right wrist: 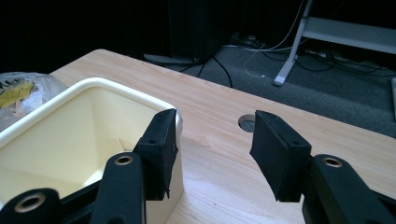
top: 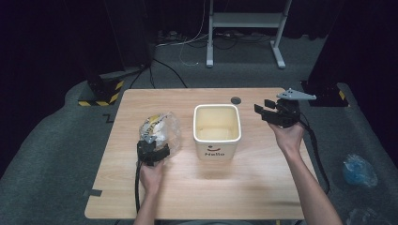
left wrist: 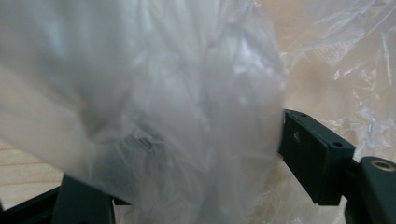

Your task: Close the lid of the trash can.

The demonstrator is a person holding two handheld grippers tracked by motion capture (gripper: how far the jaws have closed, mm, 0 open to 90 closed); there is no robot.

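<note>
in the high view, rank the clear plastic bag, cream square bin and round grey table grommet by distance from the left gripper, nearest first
1. Clear crinkled plastic bag: between the left gripper jaws.
2. Cream square plastic bin: table centre, to its right.
3. Round grey table grommet: far edge, beyond the bin.

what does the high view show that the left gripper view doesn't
The high view alone takes in the cream bin at the table's middle, its inside bare as far as it can be seen, the right claw open in the air beside the bin, both forearms, and the floor with a white stand. The left gripper view alone gives the close detail: crumpled clear film bunched between the left claw's black pads. Both share the plastic bag with the left claw closed on it, and the wooden tabletop.
</note>
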